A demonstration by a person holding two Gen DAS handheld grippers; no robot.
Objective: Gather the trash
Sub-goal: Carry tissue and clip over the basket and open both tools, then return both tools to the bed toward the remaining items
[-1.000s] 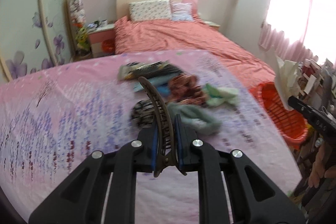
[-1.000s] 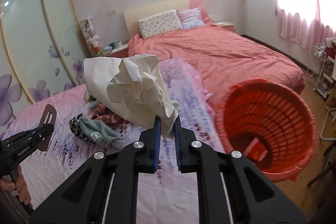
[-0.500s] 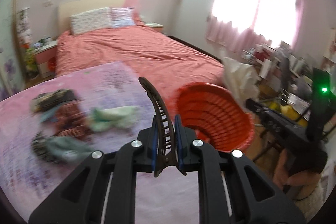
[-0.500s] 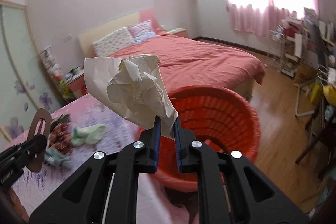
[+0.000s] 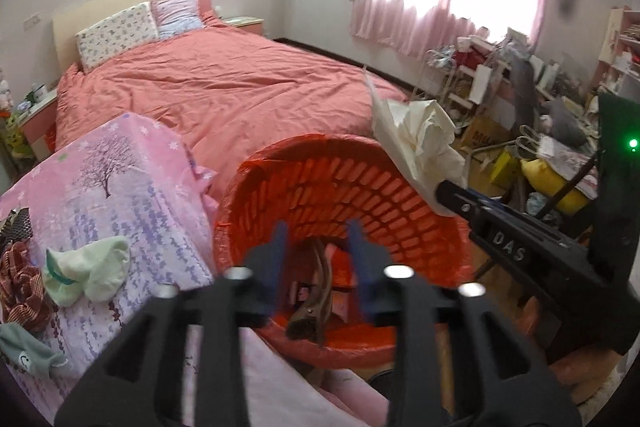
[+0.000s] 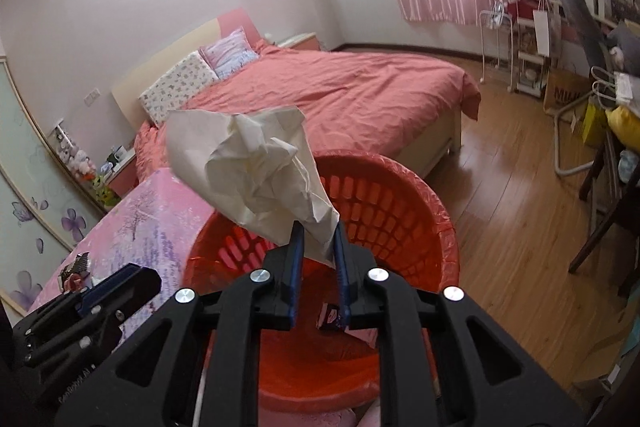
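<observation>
A red plastic basket lined with a red bag stands beside the bed, right under both grippers. My left gripper is over its mouth with its jaws opening. A brown hair clip hangs loose between them, touching neither pad, above the basket's inside. My right gripper is over the same basket. Its jaws are opening, and the tail of a crumpled white paper still sits between the pads. From the left wrist, that paper sticks up from the right gripper at the basket's far rim.
A pink flowered cover left of the basket holds loose clothes, among them a pale green cloth. Behind lies a red bed. Cluttered shelves and a desk fill the right side. A small dark packet lies in the basket.
Both grippers swung right from the clothes on the pink cover to above the red basket. The left jaws parted and the hair clip dropped lower between them. The right jaws widened slightly.
</observation>
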